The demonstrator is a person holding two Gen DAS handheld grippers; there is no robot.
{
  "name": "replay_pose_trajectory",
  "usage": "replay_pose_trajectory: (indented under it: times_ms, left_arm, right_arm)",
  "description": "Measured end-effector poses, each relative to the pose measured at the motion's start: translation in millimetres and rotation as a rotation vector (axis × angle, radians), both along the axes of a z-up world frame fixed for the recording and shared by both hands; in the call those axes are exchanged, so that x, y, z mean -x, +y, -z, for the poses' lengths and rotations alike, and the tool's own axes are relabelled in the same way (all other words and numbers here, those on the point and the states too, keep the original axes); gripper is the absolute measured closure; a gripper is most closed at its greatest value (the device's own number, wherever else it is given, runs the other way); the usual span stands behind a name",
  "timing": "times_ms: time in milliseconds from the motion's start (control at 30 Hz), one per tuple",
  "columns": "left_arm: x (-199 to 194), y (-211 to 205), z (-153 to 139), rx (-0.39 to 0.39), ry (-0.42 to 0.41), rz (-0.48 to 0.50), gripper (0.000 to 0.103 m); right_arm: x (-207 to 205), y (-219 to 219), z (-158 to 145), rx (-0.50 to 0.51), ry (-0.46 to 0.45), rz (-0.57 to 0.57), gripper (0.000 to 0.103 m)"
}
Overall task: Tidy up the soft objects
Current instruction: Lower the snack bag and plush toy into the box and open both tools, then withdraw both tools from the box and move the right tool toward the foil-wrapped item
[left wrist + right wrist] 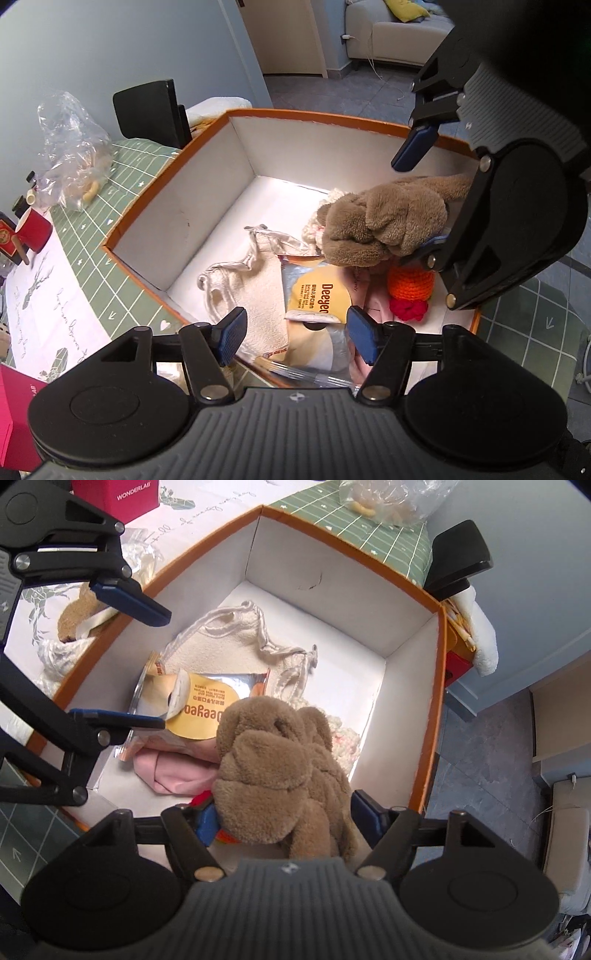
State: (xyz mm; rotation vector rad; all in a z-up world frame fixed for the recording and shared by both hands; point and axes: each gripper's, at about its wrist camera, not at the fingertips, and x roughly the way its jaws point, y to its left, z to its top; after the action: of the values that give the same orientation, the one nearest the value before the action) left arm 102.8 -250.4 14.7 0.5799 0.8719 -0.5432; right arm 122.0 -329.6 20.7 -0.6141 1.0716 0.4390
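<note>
The orange box (437,686) with white inner walls sits on a table spread with a green grid cloth (122,295), and both claws hang over its open top. The right claw (284,814) is pinching a brown plush toy (280,771) — its blue pads press into the toy's lower body from either side, and the toy's head bulges forward over the things already in the box. In the left wrist view the same toy (380,225) shows at the box's right side, held by the right claw (417,203) above an orange knitted piece (410,282) with a red knitted knot (408,309) beside it. The left claw (297,336) is spread wide and holds nothing; its blue pads hover over a silver-edged yellow wipes packet (317,295) lying on the box floor. Just beside the packet lies a cream drawstring pouch (229,642), its cord trailing toward the middle of the floor. A pink cloth (177,771) is tucked partly under the packet and the toy, and a fluffy white item (345,738) peeks out behind the toy. Outside the box — on the table — are a crumpled clear plastic bag (72,155), a red cup (35,229) and a magenta carton (114,494).
</note>
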Motion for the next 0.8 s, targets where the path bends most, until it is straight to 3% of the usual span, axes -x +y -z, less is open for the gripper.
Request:
replay_pose_trajectory:
  times_ms: [300,400,800]
  left_arm:
    - [12,13,-21,0.022,-0.034,-0.001,0.03]
    - [17,22,-29,0.035,-0.047,-0.008,0.03]
    - [39,89,-67,0.091,-0.105,-0.087,0.029]
  right_arm:
    - [13,8,-25,-0.019,-0.036,0.001,0.029]
    - [18,12,-36,-0.049,-0.03,-0.002,0.034]
    - [44,64,-79,-0.033,-0.107,-0.061,0.035]
